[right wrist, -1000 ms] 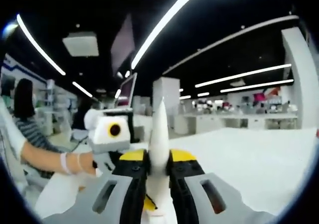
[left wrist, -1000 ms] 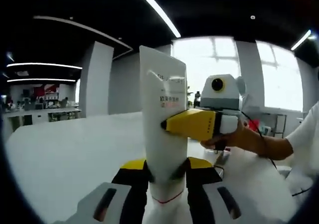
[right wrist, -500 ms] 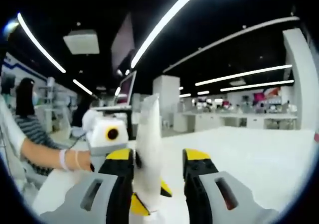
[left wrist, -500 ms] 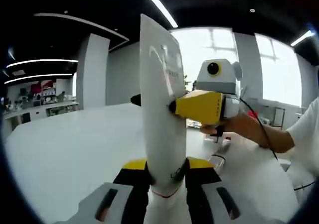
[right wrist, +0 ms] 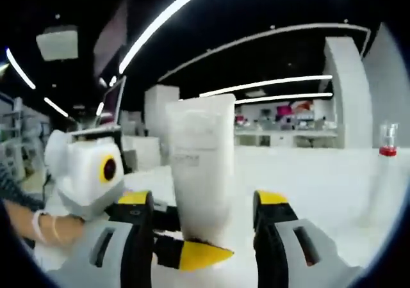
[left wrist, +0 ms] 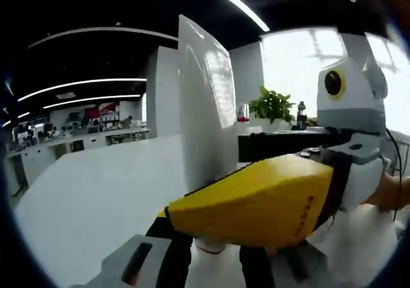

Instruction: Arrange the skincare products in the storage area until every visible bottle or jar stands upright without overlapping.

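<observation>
Right gripper [right wrist: 204,237] opening wide, releasing white tube [left wrist: 204,109]; left gripper [left wrist: 214,233] clamping tube's base. Soft, light tube; gripping near stiff cap end seems safest.

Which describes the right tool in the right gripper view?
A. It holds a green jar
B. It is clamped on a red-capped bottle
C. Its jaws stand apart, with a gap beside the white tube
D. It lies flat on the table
C: the right tool stands open around the white tube, gaps visible beside it.
</observation>
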Available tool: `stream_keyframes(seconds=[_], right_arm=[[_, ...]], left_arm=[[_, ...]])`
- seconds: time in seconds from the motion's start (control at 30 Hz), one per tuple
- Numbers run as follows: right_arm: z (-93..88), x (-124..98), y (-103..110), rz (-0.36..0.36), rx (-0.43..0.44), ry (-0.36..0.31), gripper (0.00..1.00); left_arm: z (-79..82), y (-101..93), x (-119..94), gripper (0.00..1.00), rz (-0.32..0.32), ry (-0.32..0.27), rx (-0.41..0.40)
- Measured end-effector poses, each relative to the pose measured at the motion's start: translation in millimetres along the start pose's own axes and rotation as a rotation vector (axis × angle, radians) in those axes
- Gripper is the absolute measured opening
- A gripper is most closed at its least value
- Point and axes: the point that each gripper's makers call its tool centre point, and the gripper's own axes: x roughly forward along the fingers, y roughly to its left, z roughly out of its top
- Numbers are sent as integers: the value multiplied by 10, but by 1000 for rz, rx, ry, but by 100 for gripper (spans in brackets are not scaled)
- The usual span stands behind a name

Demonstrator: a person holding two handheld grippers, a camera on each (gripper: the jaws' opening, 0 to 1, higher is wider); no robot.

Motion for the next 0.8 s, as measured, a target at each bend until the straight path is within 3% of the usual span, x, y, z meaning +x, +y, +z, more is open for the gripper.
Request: stream_keyframes(seconds=[0.1, 0.2, 0.27, 0.37, 0.47, 0.57, 0.8], right_arm=[[25, 4, -17, -43, 0, -26, 62], [114, 6, 4, -57, 26, -68, 53], [177, 24, 24, -61, 45, -98, 52], [220, 25, -12, -119, -42, -115, 54], [176, 33, -17, -124, -32, -100, 41], [133, 60, -76, -140, -32, -89, 36], [109, 65, -85, -123, 6, -68, 33]], left_arm=[[8, 44, 8, 26, 9, 2, -1], [4, 30, -3, 26, 20, 2, -1], [1, 20, -10, 26, 28, 2, 1], [-3, 29, -19, 27, 45, 4, -2], [1, 80, -9, 27, 67, 13, 32], [6, 98, -9, 27, 74, 14, 37], [9, 104, -9, 27, 73, 21, 58]])
